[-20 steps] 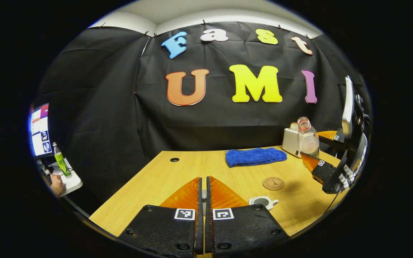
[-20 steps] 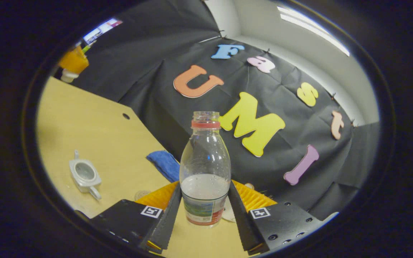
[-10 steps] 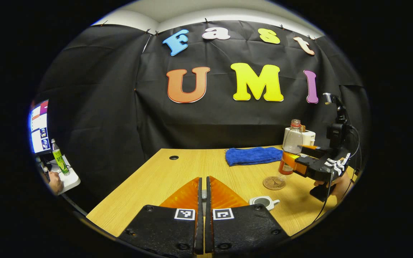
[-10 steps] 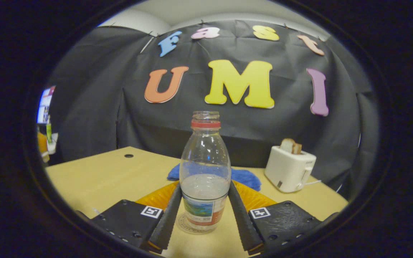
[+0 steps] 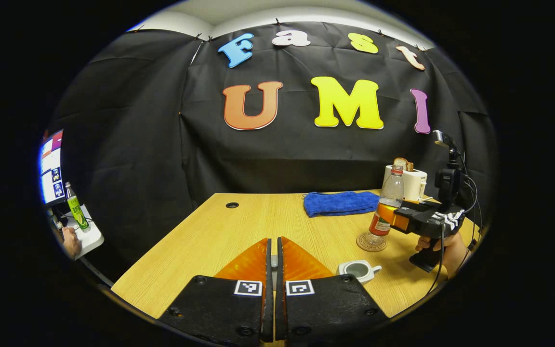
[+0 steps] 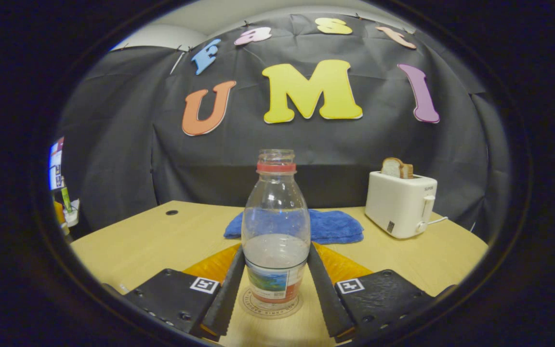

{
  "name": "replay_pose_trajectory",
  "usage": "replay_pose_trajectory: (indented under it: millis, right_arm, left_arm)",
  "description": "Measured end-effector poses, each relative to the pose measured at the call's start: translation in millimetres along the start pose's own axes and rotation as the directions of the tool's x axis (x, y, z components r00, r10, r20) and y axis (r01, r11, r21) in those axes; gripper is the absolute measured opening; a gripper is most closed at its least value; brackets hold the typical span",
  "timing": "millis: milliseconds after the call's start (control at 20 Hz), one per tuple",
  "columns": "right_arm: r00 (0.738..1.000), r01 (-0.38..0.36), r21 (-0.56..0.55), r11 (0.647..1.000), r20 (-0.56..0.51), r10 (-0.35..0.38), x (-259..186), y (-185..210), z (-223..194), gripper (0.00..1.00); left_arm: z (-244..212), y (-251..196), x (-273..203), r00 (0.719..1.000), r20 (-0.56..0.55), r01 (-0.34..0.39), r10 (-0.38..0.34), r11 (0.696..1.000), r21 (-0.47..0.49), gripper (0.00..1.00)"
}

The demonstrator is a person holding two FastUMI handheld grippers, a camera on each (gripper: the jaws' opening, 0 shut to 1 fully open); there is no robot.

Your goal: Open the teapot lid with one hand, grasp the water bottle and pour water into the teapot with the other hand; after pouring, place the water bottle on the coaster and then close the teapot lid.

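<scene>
Right gripper view: the right gripper (image 6: 275,284) clamps the upright bottle (image 6: 275,226) on the coaster (image 6: 271,308). Left gripper (image 5: 271,262) jaws are nearly closed around something small; the lidless teapot (image 5: 358,270) sits just right.

Wooden table (image 5: 239,231) with a round cable hole (image 5: 232,205), carrying a folded blue towel (image 5: 337,203), white toaster (image 6: 399,204) holding bread, round coaster (image 5: 371,242) sitting under an upright water bottle (image 6: 275,226), and open white teapot (image 5: 357,270) resting near the coaster.

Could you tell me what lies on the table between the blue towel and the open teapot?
In the left gripper view, the water bottle on its coaster stands between the blue towel and the teapot.
</scene>
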State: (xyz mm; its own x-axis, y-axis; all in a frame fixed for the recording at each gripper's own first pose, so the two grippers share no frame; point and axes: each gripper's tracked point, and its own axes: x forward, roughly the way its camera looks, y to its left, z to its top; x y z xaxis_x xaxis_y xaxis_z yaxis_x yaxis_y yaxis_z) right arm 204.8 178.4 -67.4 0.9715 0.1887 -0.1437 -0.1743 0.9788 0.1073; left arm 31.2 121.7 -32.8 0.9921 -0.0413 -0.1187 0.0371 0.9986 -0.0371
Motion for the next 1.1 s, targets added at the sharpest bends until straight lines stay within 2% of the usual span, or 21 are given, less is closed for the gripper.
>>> replay_pose_trajectory:
  millis: [200,300,400,550,650,700,850,1100]
  right_arm:
    - [1.000,-0.025,0.007,1.000,0.004,0.025,0,5,-1,0.76]
    - [0.999,-0.051,0.019,0.999,0.007,0.051,-2,10,1,0.81]
    - [0.999,-0.047,0.007,0.999,0.015,0.047,-5,8,3,0.96]
    - [0.998,-0.049,-0.001,0.999,0.035,0.049,-13,6,7,0.98]
    - [0.997,-0.061,0.002,0.998,0.049,0.061,-24,6,9,0.98]
    - [0.995,-0.071,0.000,0.997,0.071,0.071,-31,6,13,0.98]
    - [0.986,-0.085,-0.031,0.996,0.142,0.088,-55,1,20,0.98]
    - [0.976,-0.079,-0.069,0.995,0.200,0.091,-94,-8,22,0.98]
  left_arm:
    - [1,-5,0,1.000,0.004,0.007,-0.007,1.000,0.012,0.04]
    - [2,-7,0,1.000,0.003,0.011,-0.011,1.000,0.017,0.04]
    - [0,-9,2,1.000,0.003,0.010,-0.010,1.000,0.028,0.04]
    - [-2,-17,6,0.999,0.005,0.033,-0.033,0.999,0.026,0.05]
    - [-1,-35,9,0.995,0.015,0.096,-0.096,0.995,0.022,0.05]
    - [-1,-49,9,0.988,0.025,0.152,-0.152,0.988,0.011,0.05]
    - [-5,-86,12,0.955,0.039,0.296,-0.294,0.954,-0.045,0.05]
    - [-34,-119,28,0.925,-0.022,0.374,-0.379,0.920,-0.120,0.05]
